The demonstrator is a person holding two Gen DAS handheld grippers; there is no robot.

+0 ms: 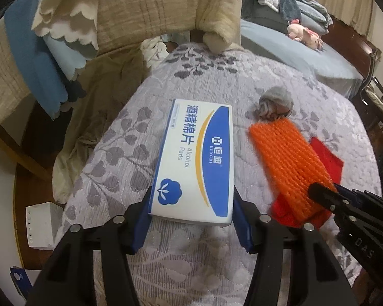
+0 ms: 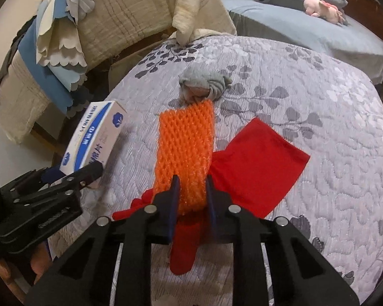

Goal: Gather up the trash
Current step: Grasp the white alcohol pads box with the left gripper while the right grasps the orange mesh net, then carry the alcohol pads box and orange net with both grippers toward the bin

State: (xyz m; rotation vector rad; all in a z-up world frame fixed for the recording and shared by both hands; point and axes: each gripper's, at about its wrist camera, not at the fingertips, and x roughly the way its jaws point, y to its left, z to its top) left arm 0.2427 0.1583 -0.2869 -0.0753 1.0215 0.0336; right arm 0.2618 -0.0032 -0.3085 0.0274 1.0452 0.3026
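Note:
A white and blue box of alcohol pads (image 1: 196, 158) is clamped at its near end between the blue pads of my left gripper (image 1: 192, 204), just above the quilt. The right wrist view shows the same box (image 2: 94, 137) tilted at the left, with the left gripper (image 2: 71, 173) on it. An orange foam net sleeve (image 2: 186, 148) lies lengthwise over a red cloth (image 2: 258, 168). My right gripper (image 2: 192, 186) is shut on the net's near end, both pads pressing its sides. From the left wrist, that net (image 1: 288, 163) and the right gripper (image 1: 329, 191) appear at the right.
A grey balled-up sock (image 2: 201, 86) lies just beyond the net on the grey leaf-patterned quilt (image 2: 319, 102). Beige and blue blankets (image 1: 140, 12) hang over furniture at the left. A pink plush toy (image 2: 321, 9) rests on the far bed. A white carton (image 1: 42, 227) sits on the floor.

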